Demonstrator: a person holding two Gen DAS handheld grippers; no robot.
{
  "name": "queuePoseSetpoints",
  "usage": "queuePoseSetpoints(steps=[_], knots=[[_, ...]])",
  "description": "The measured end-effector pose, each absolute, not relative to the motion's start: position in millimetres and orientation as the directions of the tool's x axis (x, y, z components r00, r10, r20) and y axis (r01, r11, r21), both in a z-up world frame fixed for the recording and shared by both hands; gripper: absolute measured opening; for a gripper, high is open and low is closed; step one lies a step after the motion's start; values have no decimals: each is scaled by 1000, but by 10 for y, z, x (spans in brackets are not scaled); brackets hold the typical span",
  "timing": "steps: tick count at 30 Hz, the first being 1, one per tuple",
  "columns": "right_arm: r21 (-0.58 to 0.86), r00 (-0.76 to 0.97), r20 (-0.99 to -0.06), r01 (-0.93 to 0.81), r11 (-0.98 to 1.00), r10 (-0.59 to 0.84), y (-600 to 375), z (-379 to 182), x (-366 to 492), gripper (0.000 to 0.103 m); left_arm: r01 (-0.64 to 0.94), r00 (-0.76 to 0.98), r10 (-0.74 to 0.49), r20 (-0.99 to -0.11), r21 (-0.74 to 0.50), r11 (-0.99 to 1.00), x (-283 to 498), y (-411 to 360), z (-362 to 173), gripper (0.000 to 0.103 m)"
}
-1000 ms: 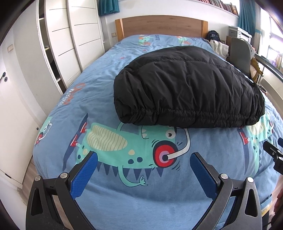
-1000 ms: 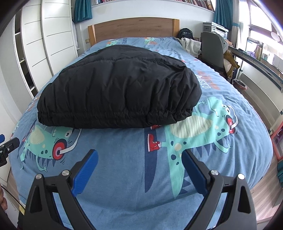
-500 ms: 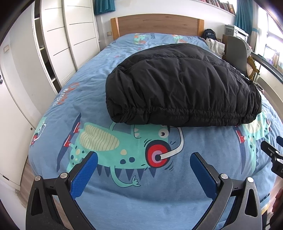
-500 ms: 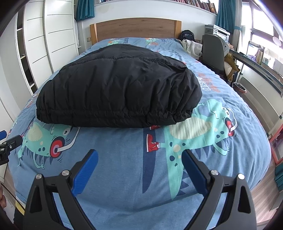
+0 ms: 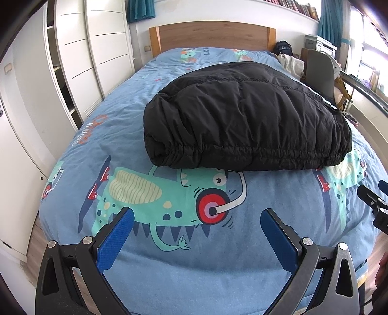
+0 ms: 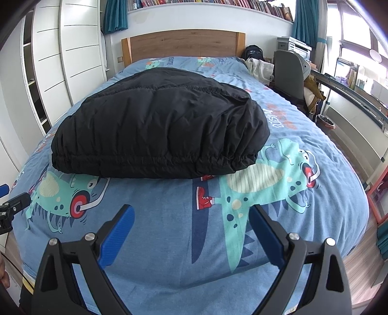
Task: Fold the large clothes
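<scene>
Left gripper: fingers spread wide, blue pads facing each other, nothing between them; it hovers over the near end of the bed, apart from the jacket.
Right gripper: also spread wide and holding nothing; it hangs over the near end of the bed, to the right of the left one.
Each seen from the other: the right gripper's tip shows at the right edge of the left camera's view; the left gripper's tip shows at the left edge of the right camera's view.
Jacket: black, puffy, folded into 1 thick bundle; it lies across the middle of the bed with its gathered elastic hem toward the grippers.
Bed cover: blue, printed with green cartoon monsters; the jacket's near edge overlaps the top of the monster with the red headphone.
Headboard: wood, at the far end of the bed, well apart from the jacket.
Wardrobe: white doors along the left side of the bed.
Chair: grey, beside the far right side of the bed, with pale clothes heaped next to it.
Bookshelf: row of books high on the far wall.
</scene>
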State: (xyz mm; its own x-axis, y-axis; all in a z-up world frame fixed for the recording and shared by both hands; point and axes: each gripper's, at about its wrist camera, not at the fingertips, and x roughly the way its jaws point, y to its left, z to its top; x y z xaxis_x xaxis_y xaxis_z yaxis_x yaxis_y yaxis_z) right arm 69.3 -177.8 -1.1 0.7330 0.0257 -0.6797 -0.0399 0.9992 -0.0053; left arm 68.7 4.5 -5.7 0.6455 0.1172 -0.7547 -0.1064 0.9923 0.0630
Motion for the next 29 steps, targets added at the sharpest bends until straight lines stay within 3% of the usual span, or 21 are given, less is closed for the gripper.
queuePoseSetpoints(steps=[29], knots=[[-13, 746, -666, -20, 1000, 6, -1885, 34, 663, 96, -88, 647, 111, -755, 71, 994, 646, -58, -91, 102]])
